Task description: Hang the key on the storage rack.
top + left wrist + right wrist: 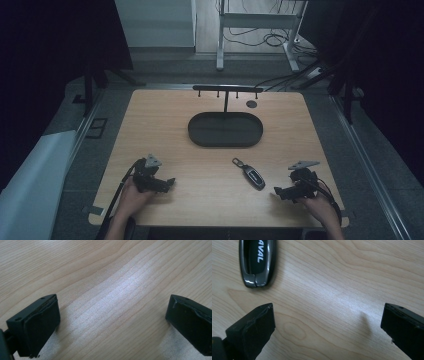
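Observation:
A dark car key fob [251, 175] with a metal ring lies on the wooden table [210, 160], right of centre near the front. Its glossy body [257, 262] with white lettering sits at the upper left of the right gripper view, beyond the jaws. My right gripper [276, 192] rests low at the front right, open, with bare wood between its jaws [327, 322]. My left gripper [169, 184] rests at the front left, open over bare wood [112, 315]. A black oval tray [225, 129] sits at mid table, with a black T-shaped hook rack [227, 90] behind it.
A small round dark disc [251, 104] lies at the back right of the table. Cables trail from both grippers over the front edge. Dark curtains flank the table, and a white desk frame with cables stands on the floor behind.

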`<state>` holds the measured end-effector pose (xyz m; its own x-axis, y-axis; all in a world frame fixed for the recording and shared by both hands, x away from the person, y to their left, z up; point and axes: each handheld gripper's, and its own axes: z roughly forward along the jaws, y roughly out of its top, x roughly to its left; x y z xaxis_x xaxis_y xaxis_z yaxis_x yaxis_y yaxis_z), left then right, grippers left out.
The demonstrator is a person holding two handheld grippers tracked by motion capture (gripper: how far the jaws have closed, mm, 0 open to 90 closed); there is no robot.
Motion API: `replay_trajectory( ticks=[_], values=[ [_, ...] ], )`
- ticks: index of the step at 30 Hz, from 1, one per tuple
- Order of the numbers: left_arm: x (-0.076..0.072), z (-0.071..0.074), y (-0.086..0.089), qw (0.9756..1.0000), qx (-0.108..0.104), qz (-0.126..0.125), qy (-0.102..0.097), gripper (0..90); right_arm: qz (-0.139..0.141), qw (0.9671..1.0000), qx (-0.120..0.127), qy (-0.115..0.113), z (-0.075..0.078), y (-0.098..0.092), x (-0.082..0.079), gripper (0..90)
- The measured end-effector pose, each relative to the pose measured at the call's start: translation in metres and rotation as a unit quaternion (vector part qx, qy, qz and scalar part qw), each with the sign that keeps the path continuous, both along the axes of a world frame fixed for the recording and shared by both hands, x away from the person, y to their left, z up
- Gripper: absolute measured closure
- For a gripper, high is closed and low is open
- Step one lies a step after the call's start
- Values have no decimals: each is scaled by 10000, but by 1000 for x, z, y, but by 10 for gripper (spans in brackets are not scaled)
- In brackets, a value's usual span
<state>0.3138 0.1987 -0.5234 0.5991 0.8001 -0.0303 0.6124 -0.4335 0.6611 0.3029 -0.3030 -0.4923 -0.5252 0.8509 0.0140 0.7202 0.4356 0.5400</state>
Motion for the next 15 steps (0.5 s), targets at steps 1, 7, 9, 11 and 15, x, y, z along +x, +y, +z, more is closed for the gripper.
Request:
replay_trajectory(
  ticks=[1, 7, 9, 11, 15],
  values=[
    [0, 0, 0, 10000, 0, 1, 1, 0, 23, 10000, -17, 20, 1, 1, 1, 0],
    [0, 0, 0, 10000, 0, 10, 2, 0, 185, 9996, -181, 144, 7, 12, 6, 0],
    [0, 0, 0, 10000, 1, 11, 2, 0, 228, 9994, -209, 184, 8, 15, 7, 0],
    [0, 0, 0, 10000, 1, 11, 3, 0, 342, 9986, -292, 293, 9, 22, 10, 0],
    [0, 0, 0, 10000, 1, 10, 3, 0, 433, 9976, -347, 416, 11, 28, 12, 0]
  ],
)
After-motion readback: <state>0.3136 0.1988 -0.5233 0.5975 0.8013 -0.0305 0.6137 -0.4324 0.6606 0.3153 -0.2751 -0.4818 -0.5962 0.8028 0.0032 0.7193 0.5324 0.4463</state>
